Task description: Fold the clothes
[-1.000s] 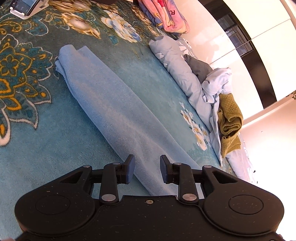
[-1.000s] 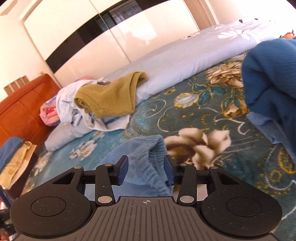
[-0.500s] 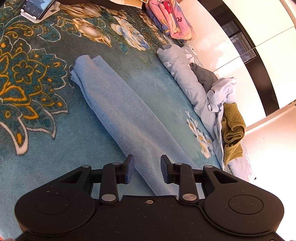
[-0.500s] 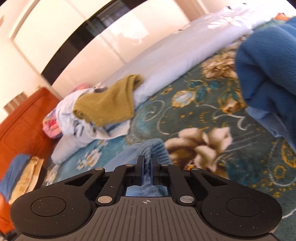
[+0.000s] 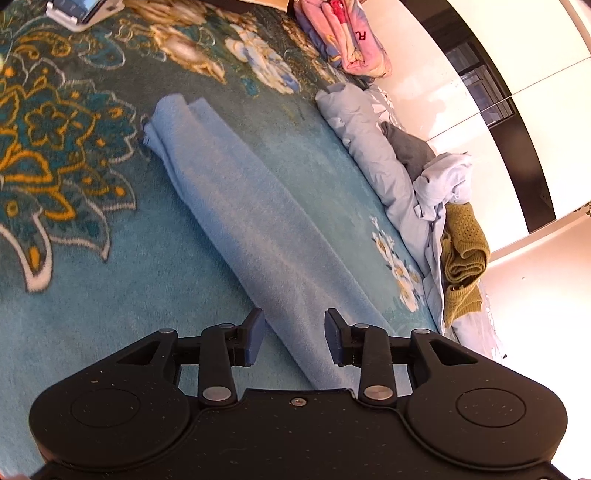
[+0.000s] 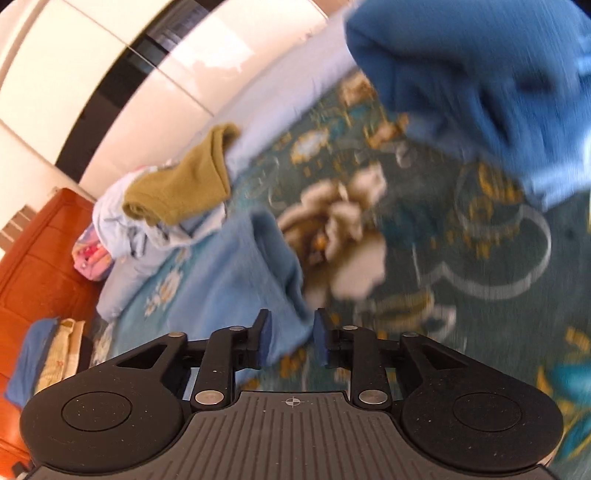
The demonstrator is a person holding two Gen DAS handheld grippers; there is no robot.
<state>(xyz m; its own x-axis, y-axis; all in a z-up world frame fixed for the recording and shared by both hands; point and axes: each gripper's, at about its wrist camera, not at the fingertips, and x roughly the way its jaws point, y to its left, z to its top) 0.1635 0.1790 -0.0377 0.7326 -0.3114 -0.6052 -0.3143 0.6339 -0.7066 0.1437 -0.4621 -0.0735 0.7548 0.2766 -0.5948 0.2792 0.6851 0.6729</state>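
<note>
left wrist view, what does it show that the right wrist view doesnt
Only the left wrist view shows a phone on a white stand at the top left, a dark grey garment on the rolled pale blue bedding, and the full length of the folded light blue cloth.

Only the right wrist view shows a dark blue garment at the upper right and an orange wooden headboard at the left.

Both show the light blue cloth, the olive knit garment, the teal floral blanket and white wardrobe doors.

Folded garment [image 5: 258,229] stretched across the bedspread [image 5: 92,295], rolled quilt [image 5: 373,162] right of the garment, knit sweater [image 5: 463,251] piled on the quilt's near end, phone stand [image 5: 79,11] far beyond the garment
</note>
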